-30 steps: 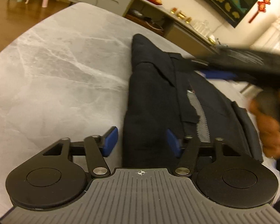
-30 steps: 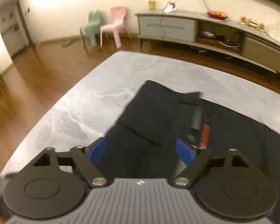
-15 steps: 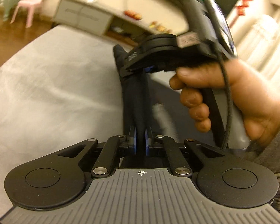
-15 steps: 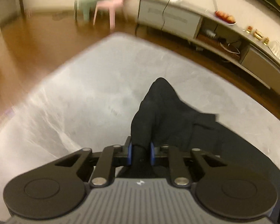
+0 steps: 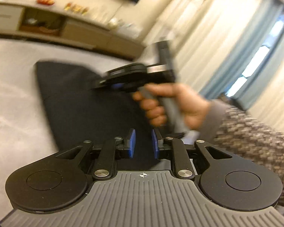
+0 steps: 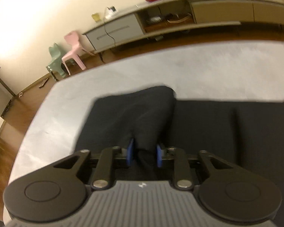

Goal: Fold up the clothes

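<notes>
A dark garment (image 5: pixel 81 102) lies folded on the grey marble table (image 5: pixel 13 94). My left gripper (image 5: pixel 143 145) hovers low over its near part. Its jaws are opening, a narrow gap shows between the blue pads (image 5: pixel 131 145), and only flat cloth lies under them. Further along the garment is my right gripper (image 5: pixel 106 87), blurred and held by a hand (image 5: pixel 161 102). In the right wrist view the right gripper (image 6: pixel 144 155) is opening too. A raised ridge of the garment (image 6: pixel 142 117) stands between its pads, which do not seem to press on it.
A long low sideboard (image 6: pixel 179 19) with small items runs along the far wall. A pink chair (image 6: pixel 72 51) and a green chair (image 6: pixel 55 60) stand on the wooden floor beyond the table's left edge. Curtains (image 5: pixel 227 47) hang to the right. A patterned sleeve (image 5: pixel 255 141) reaches in from the right.
Half a second ago both grippers were shut on a fold of the garment. Both have since swung across with it, and their jaws now stand apart. The cloth lies lower and flatter.
</notes>
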The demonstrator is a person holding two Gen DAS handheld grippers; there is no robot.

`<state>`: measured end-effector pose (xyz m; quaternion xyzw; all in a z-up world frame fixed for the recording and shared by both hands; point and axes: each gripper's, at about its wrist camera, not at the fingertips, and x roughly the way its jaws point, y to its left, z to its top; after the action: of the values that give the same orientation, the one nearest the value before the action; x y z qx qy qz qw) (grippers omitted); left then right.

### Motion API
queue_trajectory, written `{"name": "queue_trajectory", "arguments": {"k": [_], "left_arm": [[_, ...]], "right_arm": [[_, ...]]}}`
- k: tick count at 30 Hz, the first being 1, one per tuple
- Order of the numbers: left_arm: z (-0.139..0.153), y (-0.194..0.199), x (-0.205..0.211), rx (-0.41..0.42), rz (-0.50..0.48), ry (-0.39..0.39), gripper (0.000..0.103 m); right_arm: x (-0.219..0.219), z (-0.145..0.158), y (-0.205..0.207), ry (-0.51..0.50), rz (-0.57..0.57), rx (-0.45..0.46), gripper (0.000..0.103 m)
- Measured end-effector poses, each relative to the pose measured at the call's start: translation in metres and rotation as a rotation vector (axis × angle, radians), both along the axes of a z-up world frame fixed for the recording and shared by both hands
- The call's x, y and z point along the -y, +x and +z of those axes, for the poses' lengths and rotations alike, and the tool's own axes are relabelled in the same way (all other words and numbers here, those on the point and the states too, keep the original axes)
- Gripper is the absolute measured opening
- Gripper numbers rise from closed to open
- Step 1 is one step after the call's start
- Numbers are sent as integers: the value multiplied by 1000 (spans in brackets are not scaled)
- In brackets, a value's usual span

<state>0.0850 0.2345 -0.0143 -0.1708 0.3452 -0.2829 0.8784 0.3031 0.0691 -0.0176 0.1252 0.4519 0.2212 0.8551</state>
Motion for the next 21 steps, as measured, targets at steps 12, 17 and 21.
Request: {"name": "queue_trajectory", "arguments": {"k": [12, 17, 21], "left_arm": [[-44, 36, 38, -94, 117, 380, 7], [-22, 19, 58, 7, 90, 386, 14], [-39, 25, 75, -6, 69, 438, 19]], "right_arm": [[41, -11, -140, -113, 150, 129, 31], [95, 16, -153, -106, 90, 150, 41], [140, 4, -149, -140, -9, 111, 44]]}}
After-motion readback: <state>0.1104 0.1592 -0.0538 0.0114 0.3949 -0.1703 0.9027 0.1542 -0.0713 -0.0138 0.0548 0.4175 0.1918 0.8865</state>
